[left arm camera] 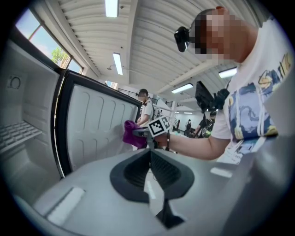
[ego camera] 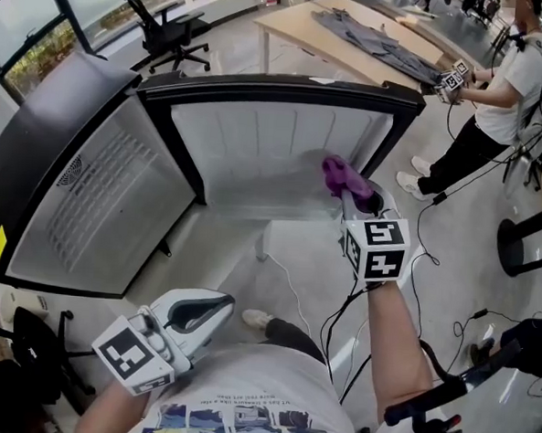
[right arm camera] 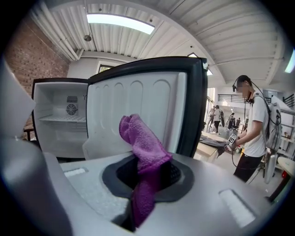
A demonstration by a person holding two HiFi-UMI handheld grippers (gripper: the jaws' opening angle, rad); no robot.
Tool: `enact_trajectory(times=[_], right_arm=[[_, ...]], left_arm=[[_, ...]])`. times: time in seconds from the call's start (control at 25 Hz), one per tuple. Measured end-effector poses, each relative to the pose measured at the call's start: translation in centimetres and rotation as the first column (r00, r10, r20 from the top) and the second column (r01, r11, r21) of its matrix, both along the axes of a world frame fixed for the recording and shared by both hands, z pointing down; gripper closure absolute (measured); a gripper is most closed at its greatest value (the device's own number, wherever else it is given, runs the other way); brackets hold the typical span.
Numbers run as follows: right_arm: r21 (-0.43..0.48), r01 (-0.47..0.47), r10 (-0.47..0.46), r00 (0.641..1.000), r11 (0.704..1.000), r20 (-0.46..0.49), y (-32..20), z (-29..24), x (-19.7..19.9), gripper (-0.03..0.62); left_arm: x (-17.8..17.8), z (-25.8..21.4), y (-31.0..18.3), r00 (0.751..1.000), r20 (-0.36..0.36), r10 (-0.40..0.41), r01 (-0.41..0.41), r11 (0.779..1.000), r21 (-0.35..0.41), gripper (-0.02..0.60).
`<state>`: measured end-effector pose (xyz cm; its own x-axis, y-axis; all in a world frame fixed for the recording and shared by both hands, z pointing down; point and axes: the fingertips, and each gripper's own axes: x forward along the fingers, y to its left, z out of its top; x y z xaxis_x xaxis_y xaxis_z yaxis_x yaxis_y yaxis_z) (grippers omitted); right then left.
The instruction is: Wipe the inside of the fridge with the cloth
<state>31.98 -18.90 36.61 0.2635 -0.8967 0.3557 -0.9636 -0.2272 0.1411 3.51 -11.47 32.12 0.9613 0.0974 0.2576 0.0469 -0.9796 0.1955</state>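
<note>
Since the purple cloth (right arm camera: 138,138) looks soft, light and floppy, it should be held by a bunched fold, as the right gripper (right arm camera: 147,174) pinches it now, near the fridge door (ego camera: 257,146) panel's lower right corner. The left gripper (left arm camera: 150,171) has its 2 jaws pressed together, empty.

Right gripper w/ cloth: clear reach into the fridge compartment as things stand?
Likely yes. The door stands wide open, and the right gripper, shut on the cloth, is by its inner liner. Nothing shows between it and the compartment.

Fuzzy cloth (right arm camera: 140,147), smooth matt plastic fridge (ego camera: 88,209)
</note>
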Motion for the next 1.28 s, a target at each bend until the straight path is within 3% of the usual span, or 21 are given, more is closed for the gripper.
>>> enact_trajectory(times=[0.28,0.48,0.72,0.96,1.28], right_arm=[[0.032,0.174,-0.175,0.985,0.984,0.016,-2.6,-1.2,-6.0,0.54],[0.013,0.318,-0.318,0.948,0.948,0.024,-6.1,0.1,-11.2,0.54],[-0.008,0.422,-0.421,0.906,0.907,0.034,-10.5,2.3,-15.7,0.54],[-0.051,0.463,-0.46,0.886,0.885,0.053,-13.6,5.5,-17.9,0.54],[-0.054,0.386,-0.384,0.922,0.921,0.051,-13.5,6.2,-15.0,0.54]], left_arm=[[-1.1,-0.1,-0.1,0.998,-0.009,-0.057,0.057,0.998,-0.007,0.575],[-2.5,-0.3,-0.7,0.991,-0.015,-0.132,0.131,0.991,-0.015,0.575],[-4.7,0.4,-1.5,0.975,0.01,-0.22,0.221,0.975,-0.026,0.575],[-6.0,0.4,-2.2,0.959,0.017,-0.283,0.284,0.959,-0.025,0.576],[-6.0,0.9,-2.8,0.955,0.027,-0.296,0.297,0.954,-0.027,0.576]])
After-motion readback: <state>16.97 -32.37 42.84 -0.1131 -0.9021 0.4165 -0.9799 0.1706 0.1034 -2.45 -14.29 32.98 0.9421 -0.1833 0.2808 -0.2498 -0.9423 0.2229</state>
